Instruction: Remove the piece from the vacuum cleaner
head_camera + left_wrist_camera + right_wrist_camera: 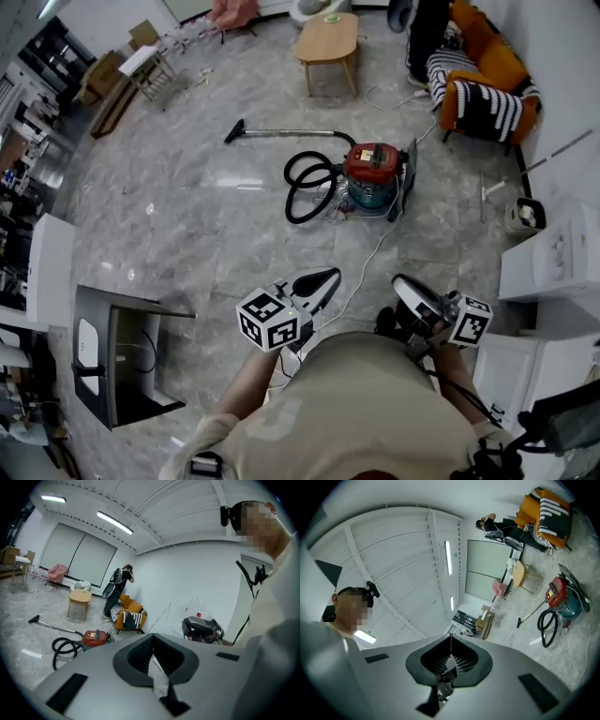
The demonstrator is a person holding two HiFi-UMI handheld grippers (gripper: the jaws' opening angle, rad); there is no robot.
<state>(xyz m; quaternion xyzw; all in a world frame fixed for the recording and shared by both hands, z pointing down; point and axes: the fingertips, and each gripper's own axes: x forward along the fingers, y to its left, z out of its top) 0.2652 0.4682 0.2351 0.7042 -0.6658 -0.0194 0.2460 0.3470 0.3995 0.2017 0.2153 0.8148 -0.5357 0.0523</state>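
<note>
The vacuum cleaner point(373, 173), red on top with a teal body, sits on the pale stone floor point(187, 216). Its black hose point(305, 187) is coiled at its left, and the wand point(291, 133) lies flat, running off to a floor nozzle. A small wooden table point(328, 39) and an orange sofa point(487, 75) stand beyond it. Well short of the machine, close to the person's chest, the left gripper point(334, 274) and the right gripper point(399, 280) each have their jaws pressed together on nothing.
</note>
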